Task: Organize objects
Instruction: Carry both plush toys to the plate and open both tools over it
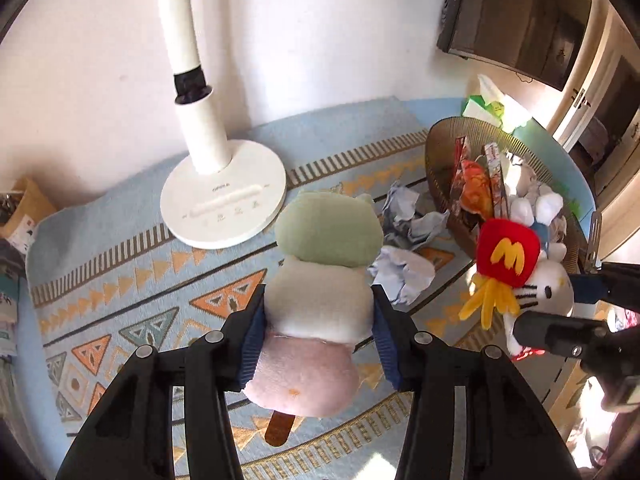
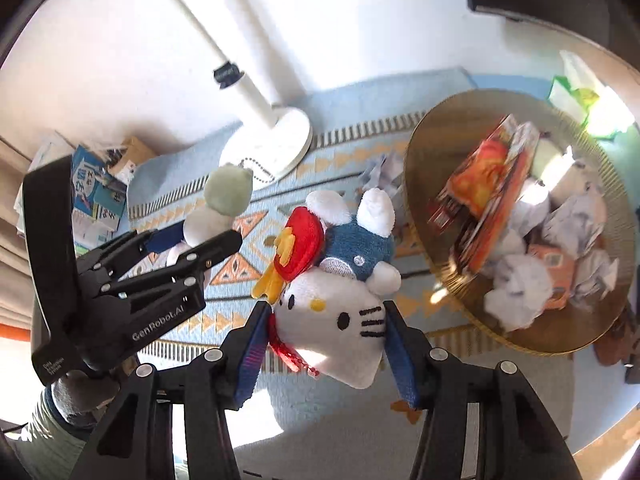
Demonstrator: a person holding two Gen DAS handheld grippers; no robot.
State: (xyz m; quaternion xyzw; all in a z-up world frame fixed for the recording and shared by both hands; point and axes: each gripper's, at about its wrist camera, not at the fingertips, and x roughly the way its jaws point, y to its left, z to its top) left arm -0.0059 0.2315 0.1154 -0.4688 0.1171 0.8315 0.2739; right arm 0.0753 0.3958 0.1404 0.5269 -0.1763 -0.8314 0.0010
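A: Left gripper (image 1: 318,320) clamping the dango plush (image 1: 320,280), long axis pointing away, basket (image 1: 440,136) off right?

B: Yep. Right gripper (image 2: 326,334) squeezing the cat plush (image 2: 336,320), sitting nearer, just beside that basket.

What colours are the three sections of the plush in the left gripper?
Green, white and pink, on a brown stick: the popsicle plush, clearest in the left wrist view.

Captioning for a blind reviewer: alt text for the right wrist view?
The right gripper clamps a white cat plush above a patterned blue rug. The left gripper holds a dango plush; a paper-filled basket sits right.
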